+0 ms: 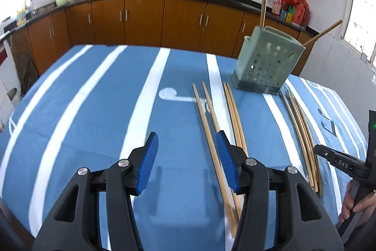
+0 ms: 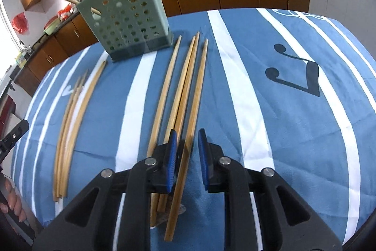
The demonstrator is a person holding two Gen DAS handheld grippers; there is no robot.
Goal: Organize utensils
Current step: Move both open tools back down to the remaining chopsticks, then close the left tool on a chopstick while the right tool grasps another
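right tongs (image 2: 186,152) narrowly spread astride one chopstick (image 2: 188,133) before the green holder (image 2: 127,25); may pinch its neighbour too. left tongs (image 1: 186,161) spread, empty.

Utensil holder (image 2: 131,25) at far side of tablecloth (image 2: 270,109); chopsticks (image 2: 185,95) lying before it, two standing inside.
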